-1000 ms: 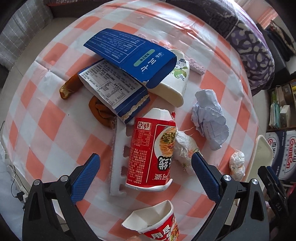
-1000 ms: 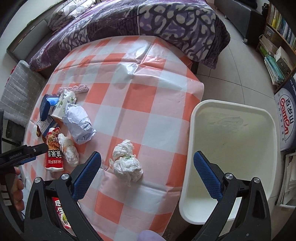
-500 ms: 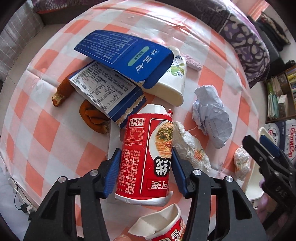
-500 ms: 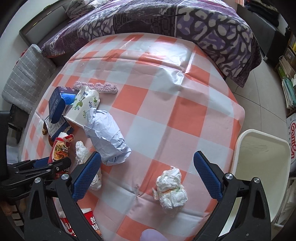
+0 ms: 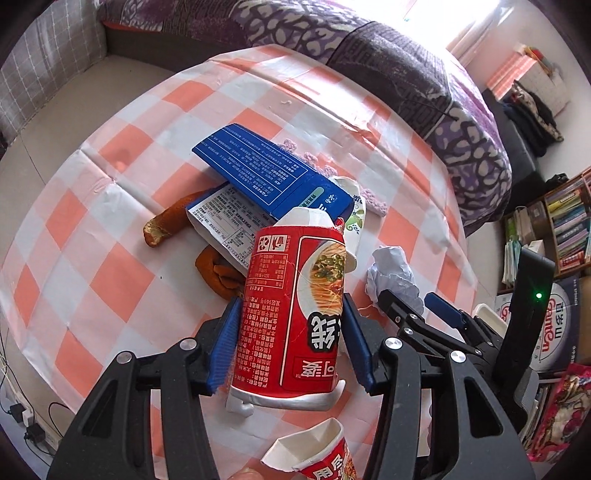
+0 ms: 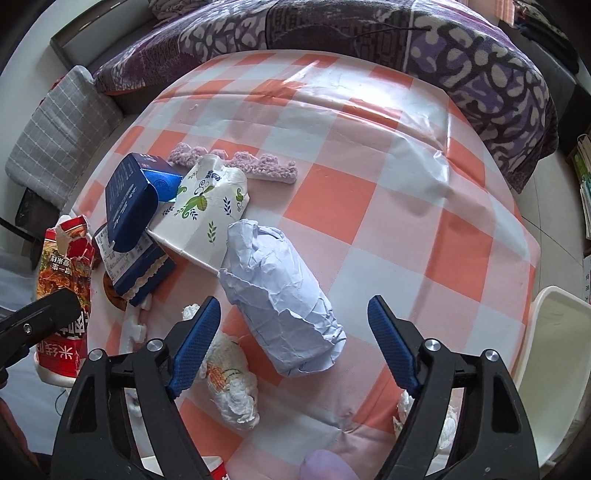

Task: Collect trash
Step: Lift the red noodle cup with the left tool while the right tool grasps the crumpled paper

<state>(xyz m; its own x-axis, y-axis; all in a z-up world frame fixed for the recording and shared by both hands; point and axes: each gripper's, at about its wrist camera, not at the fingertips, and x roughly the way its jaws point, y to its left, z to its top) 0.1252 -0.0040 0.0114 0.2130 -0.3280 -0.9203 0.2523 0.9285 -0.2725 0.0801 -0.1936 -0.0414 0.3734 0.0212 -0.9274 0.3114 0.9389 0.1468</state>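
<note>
My left gripper (image 5: 290, 341) is shut on a red noodle cup (image 5: 295, 310) and holds it lifted above the checked table (image 5: 110, 221); the cup also shows at the left of the right wrist view (image 6: 64, 295). My right gripper (image 6: 293, 343) is open, its jaws on either side of a crumpled pale blue paper wad (image 6: 284, 299) and just above it. A white tissue ball (image 6: 231, 384) lies by its left finger. Blue cartons (image 5: 258, 173), a white leaf-print carton (image 6: 203, 214) and orange peel (image 5: 166, 221) lie in a pile.
A white bin (image 6: 550, 350) stands off the table's right edge. Another torn red cup (image 5: 317, 458) lies at the near edge. A purple knitted strip (image 6: 236, 162) lies behind the cartons. A purple-covered bed (image 6: 369, 33) lies beyond the table, shelves (image 5: 561, 229) at the right.
My left gripper closed on the red noodle cup and lifted it off the table. My right gripper swung left from over the bin to the pale blue paper wad.
</note>
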